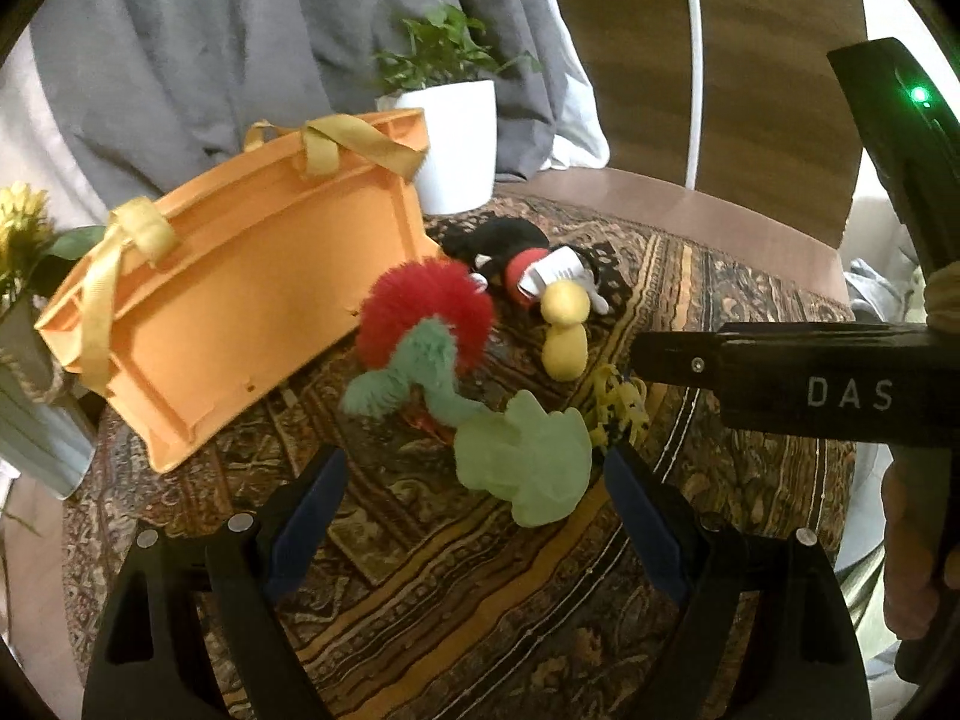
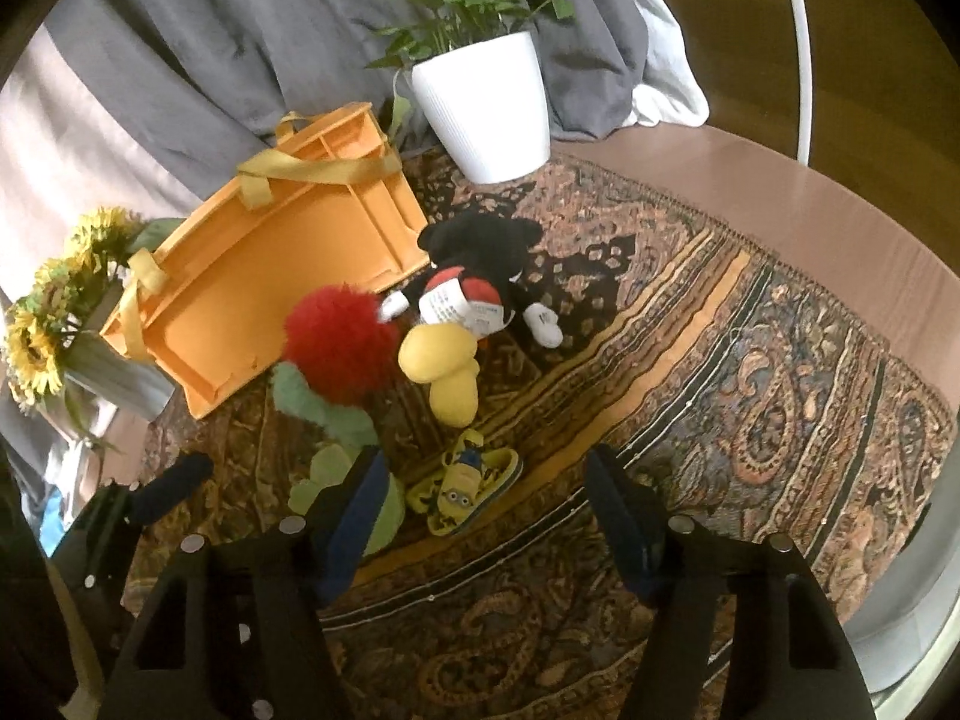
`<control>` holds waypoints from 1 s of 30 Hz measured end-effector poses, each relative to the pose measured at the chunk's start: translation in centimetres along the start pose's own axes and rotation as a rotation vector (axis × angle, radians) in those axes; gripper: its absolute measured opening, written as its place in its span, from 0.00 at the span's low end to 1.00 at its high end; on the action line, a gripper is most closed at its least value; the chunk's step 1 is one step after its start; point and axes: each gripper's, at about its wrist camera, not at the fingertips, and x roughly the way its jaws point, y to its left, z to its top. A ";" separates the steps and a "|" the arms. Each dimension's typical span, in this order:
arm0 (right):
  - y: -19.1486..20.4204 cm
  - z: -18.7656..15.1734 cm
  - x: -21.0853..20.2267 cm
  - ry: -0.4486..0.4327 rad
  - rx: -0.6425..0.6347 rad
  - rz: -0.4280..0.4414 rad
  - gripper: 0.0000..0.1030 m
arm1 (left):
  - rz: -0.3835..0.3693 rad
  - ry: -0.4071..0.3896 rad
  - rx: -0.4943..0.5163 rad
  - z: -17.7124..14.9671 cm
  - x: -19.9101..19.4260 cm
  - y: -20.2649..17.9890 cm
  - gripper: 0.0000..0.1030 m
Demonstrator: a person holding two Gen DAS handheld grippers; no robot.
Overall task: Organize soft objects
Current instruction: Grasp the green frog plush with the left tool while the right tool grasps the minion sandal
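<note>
Both claws spread, empty: my left gripper (image 1: 474, 480) hovers near the pale green plush toy (image 1: 522, 465); I'd straddle its bulk, pinch gently, then carry it to the tipped orange plastic basket (image 1: 240, 294).

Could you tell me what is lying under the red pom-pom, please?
A fuzzy green stem runs out from beneath the red pom-pom towards a pale green leaf. The patterned cloth lies below. How stem and pom-pom join is covered.
</note>
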 end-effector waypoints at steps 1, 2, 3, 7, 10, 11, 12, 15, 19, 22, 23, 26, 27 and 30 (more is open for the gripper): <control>0.0 -0.1 0.3 0.005 0.004 0.003 0.66 | -0.006 0.002 0.004 -0.1 0.2 0.0 0.85; 0.0 -0.1 0.5 0.009 0.006 0.005 0.66 | -0.012 0.005 0.009 -0.1 0.4 0.0 0.85; 0.1 -0.2 0.8 0.013 0.008 0.007 0.66 | -0.019 0.010 0.016 -0.2 0.7 -0.1 0.85; 0.1 -0.5 1.5 0.025 0.015 0.011 0.65 | -0.043 0.024 0.037 -0.5 1.7 -0.2 0.85; 0.0 -0.5 2.0 0.029 0.018 0.011 0.64 | -0.057 0.031 0.059 -0.6 2.3 -0.6 0.85; 0.0 -0.5 2.1 0.030 0.017 0.010 0.64 | -0.061 0.032 0.066 -0.6 2.4 -0.7 0.85; 0.0 -0.5 2.2 0.030 0.017 0.009 0.64 | -0.067 0.035 0.076 -0.6 2.6 -0.9 0.85; -0.1 -0.5 2.6 0.033 0.014 0.006 0.63 | -0.072 0.042 0.099 -0.7 3.1 -1.2 0.85; -0.1 -0.4 3.2 0.043 0.014 0.012 0.60 | -0.079 0.050 0.098 -0.8 3.7 -1.0 0.84; -0.1 -0.4 3.4 0.044 0.010 0.015 0.60 | -0.079 0.053 0.091 -0.7 4.1 -0.9 0.80; -0.1 -0.4 3.5 0.046 0.008 0.014 0.60 | -0.084 0.052 0.090 -0.6 4.2 -0.8 0.79; -0.1 -0.4 4.0 0.056 0.011 0.016 0.57 | -0.089 0.063 0.091 -0.5 4.8 -0.8 0.77; -0.1 -0.5 4.1 0.061 0.011 0.017 0.57 | -0.093 0.066 0.091 -0.5 5.0 -0.9 0.76; -0.2 -0.6 4.4 0.069 0.012 0.022 0.57 | -0.098 0.075 0.098 -0.4 5.2 -1.0 0.73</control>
